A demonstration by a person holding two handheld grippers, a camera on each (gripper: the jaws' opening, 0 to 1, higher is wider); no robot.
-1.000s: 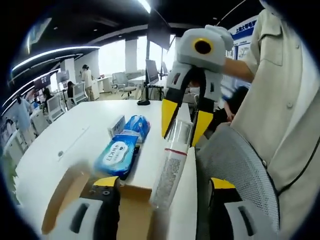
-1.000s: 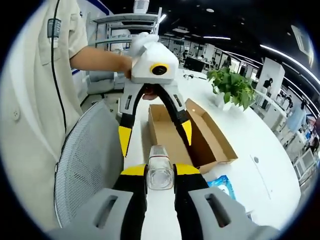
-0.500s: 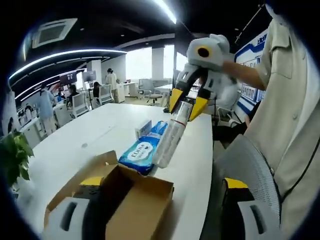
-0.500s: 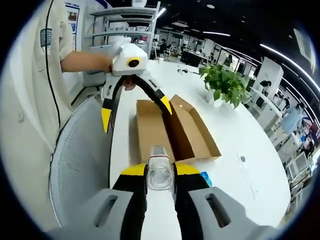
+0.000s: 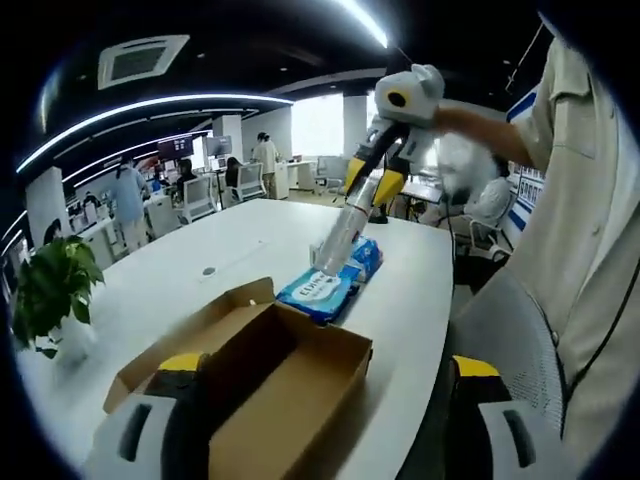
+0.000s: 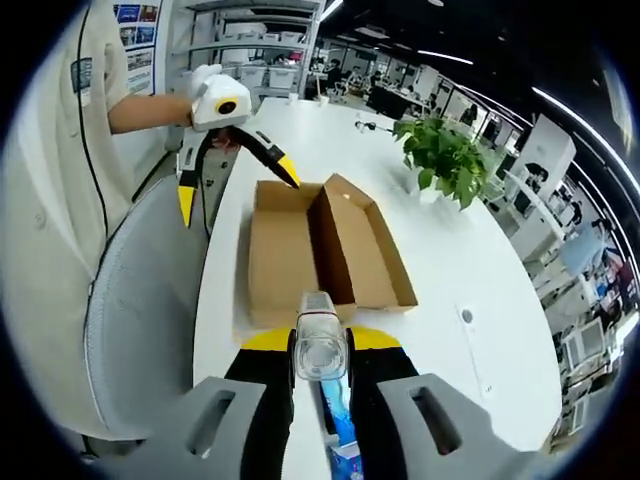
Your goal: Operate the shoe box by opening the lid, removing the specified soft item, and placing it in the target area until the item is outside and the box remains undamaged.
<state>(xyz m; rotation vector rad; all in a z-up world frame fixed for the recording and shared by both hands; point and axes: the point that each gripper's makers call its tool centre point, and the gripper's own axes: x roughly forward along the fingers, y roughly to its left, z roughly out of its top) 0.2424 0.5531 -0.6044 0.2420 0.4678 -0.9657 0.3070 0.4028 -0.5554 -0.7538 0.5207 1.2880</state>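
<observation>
The brown shoe box point(image 6: 300, 250) lies open on the white table point(image 6: 450, 270), lid flap folded out to one side; its inside looks bare. My right gripper point(image 6: 320, 342) is shut on a clear plastic bottle point(image 6: 318, 350). From the left gripper view, that bottle point(image 5: 342, 228) hangs slanted from the right gripper point(image 5: 370, 188) above blue wipes packs point(image 5: 328, 286). My left gripper point(image 5: 325, 367) is open wide, with the box point(image 5: 275, 395) between and ahead of its jaws. From the right gripper view, the left gripper point(image 6: 235, 190) is held by a person's hand near the box's far end.
A potted plant point(image 6: 447, 158) stands on the table beyond the box. A grey mesh chair point(image 6: 140, 330) sits at the table's near edge beside the person in a beige shirt point(image 5: 580, 260). Desks, chairs and people fill the room behind.
The right gripper has carried the bottle away from the box to above the blue packs. The left gripper has drawn back, so the whole open box now shows.
</observation>
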